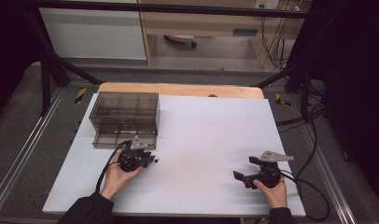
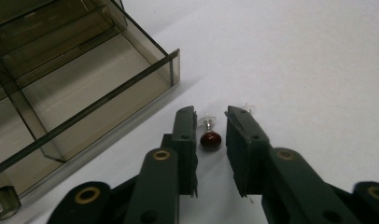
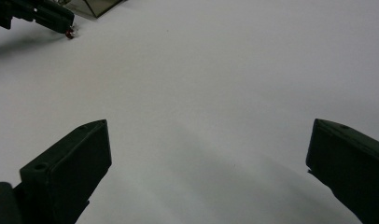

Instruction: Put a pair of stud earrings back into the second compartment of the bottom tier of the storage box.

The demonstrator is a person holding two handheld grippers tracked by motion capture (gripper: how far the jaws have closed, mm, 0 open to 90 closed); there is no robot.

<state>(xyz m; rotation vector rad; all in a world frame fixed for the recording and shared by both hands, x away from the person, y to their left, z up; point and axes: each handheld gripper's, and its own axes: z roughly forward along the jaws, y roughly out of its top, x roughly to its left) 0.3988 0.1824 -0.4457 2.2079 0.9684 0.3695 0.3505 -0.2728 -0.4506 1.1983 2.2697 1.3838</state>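
Dark-red, round-headed small pin lies on the white table sheet, just right of the smoky clear plastic drawer box, between the left gripper jaws, narrowed but not yet pinching it. Lifting and stowing seem left. Right gripper gapes wide, empty, near right.

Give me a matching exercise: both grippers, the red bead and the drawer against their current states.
1 left gripper
2 right gripper
3 bead
4 drawer

A pulled out
B jaws wide, nothing between
C jaws narrow, astride the bead
D on the sheet, between jaws

Pairs: 1-C, 2-B, 3-D, 4-A
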